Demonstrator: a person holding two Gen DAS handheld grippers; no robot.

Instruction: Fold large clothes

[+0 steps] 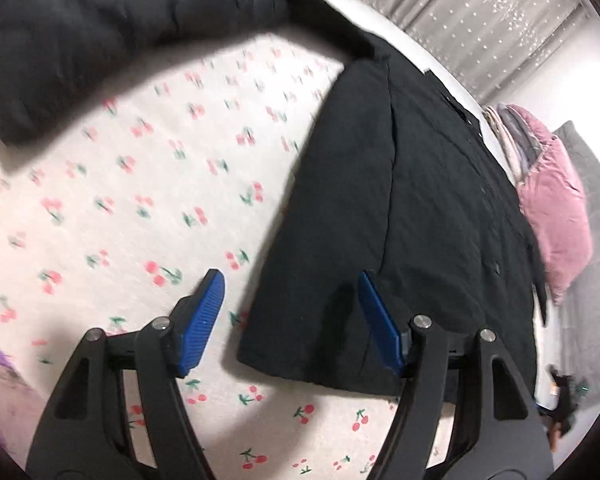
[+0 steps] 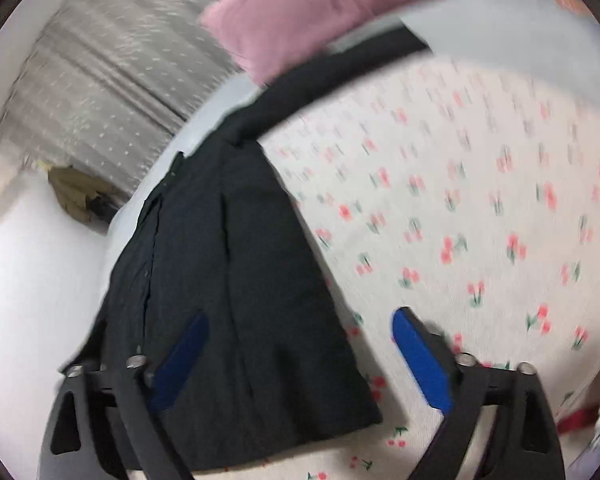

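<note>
A large black buttoned garment (image 1: 420, 220) (image 2: 228, 260) lies folded lengthways on a cherry-print bed sheet (image 1: 140, 200) (image 2: 460, 200). In the left wrist view my left gripper (image 1: 290, 276) hovers open over the garment's near left corner. One blue pad (image 1: 204, 320) is above the sheet and the other is above the cloth. In the right wrist view my right gripper (image 2: 300, 316) stands open over the near right corner. Its left pad (image 2: 180, 364) is above the cloth and its right one is above the sheet. Neither gripper presses on the fabric.
A second dark bulky garment (image 1: 100, 32) lies on the sheet at the far left. A pink pillow (image 1: 556, 208) (image 2: 308, 12) and a grey cushion (image 1: 596, 240) sit beyond the garment. Grey curtains (image 1: 480, 8) (image 2: 100, 80) hang behind. An olive cloth (image 2: 76, 192) lies on the floor.
</note>
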